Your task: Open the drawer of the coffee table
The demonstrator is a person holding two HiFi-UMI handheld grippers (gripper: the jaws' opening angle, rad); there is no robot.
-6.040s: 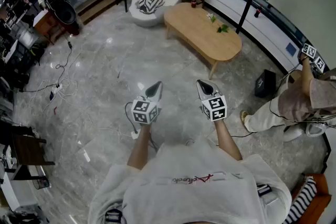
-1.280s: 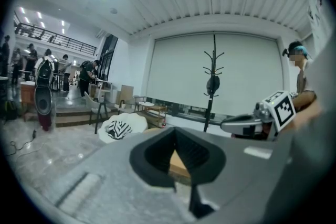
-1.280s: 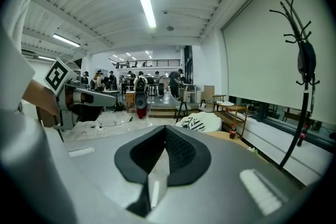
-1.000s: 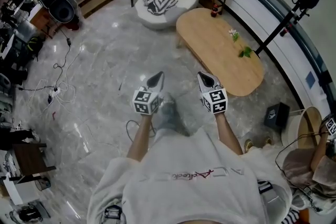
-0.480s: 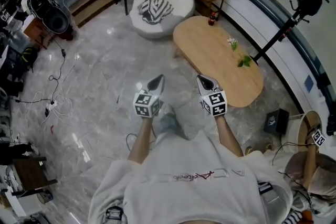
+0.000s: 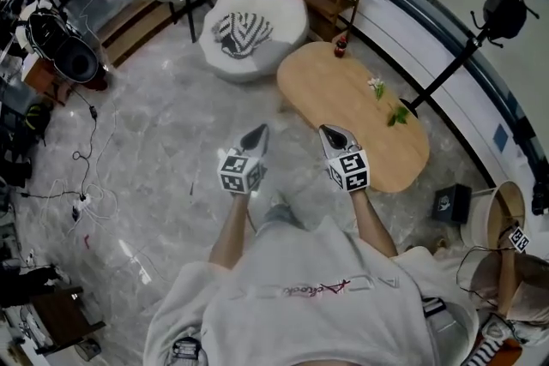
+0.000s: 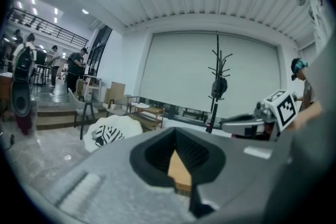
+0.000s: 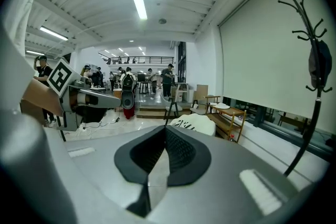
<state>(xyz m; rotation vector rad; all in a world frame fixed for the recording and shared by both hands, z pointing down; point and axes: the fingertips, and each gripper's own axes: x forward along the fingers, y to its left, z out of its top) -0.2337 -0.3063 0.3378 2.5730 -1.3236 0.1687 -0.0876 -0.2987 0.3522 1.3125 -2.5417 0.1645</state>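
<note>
**A:** Wood first: the coffee table point(image 6: 360, 111) lies just ahead and to our right on the grey stone floor point(image 6: 154, 124). Its oval top carries a flower sprig point(image 6: 377, 87) and a small red bottle point(image 6: 340, 47). We're near it, touching nothing.

**B:** And the drawer?

**A:** We can't find it. From above only the top shows (the front may sit under the overhang).

**B:** Our claws?

**A:** The left gripper point(image 6: 255, 135) and the right gripper point(image 6: 334, 135) are each pressed together with nothing between the jaws. They're held out side by side above the floor.

**B:** What could trip us up?

**A:** Shut jaws can't take a handle, so we'd only bump the front if we arrived without spreading one. If we approach the wrong side of the table, we may meet no drawer at all. A hard tug could also rock the table and topple the bottle.

**B:** How do the views differ?

**A:** Only the head view gives us the whole tabletop, with the white pouf point(image 6: 283, 13) beyond it. The left gripper view shows a mere sliver of that wood past its closed tips, plus the coat stand point(image 7: 216, 86) upright. In the right gripper view we find no table, only floor, the pouf and a wooden rack point(image 8: 231, 115).
</note>
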